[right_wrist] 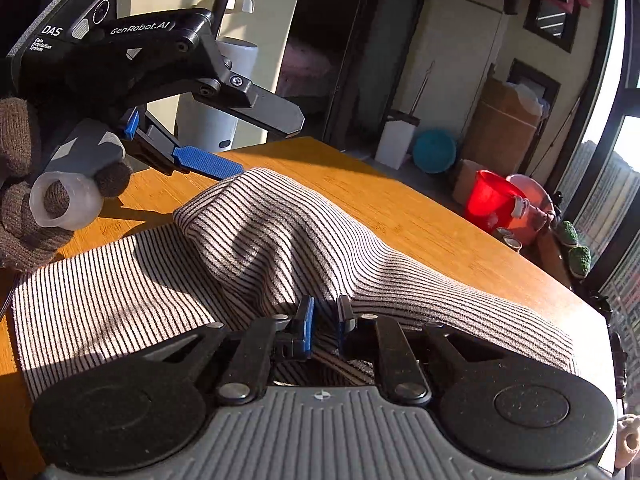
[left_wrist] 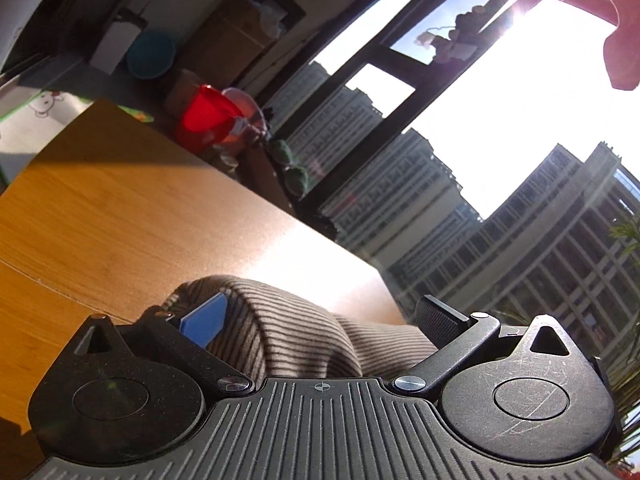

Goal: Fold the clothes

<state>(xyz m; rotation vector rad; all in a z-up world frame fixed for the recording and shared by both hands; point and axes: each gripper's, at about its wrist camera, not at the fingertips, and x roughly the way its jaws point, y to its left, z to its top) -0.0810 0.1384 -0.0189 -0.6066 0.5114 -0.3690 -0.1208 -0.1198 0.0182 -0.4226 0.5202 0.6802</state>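
Striped garment, beige with thin dark lines, lying on the wooden worktop, one part flat at the left, the rest raised in a ridge. Right wrist view: right tongs closed on a pinch of the cloth at the foot of the ridge, blue pads hard against the fabric; left tongs standing wide open above the garment's far raised corner, lower blue finger just beside the cloth, upper black finger well clear; gloved hand on the left handle. Left wrist view alone: tower blocks through the window, a red cloth hanging at top right, and the left tongs' spread fingers with the striped fold bulging between them, whether a pad presses it not clear. Both views: red bucket, teal basin, cardboard box.
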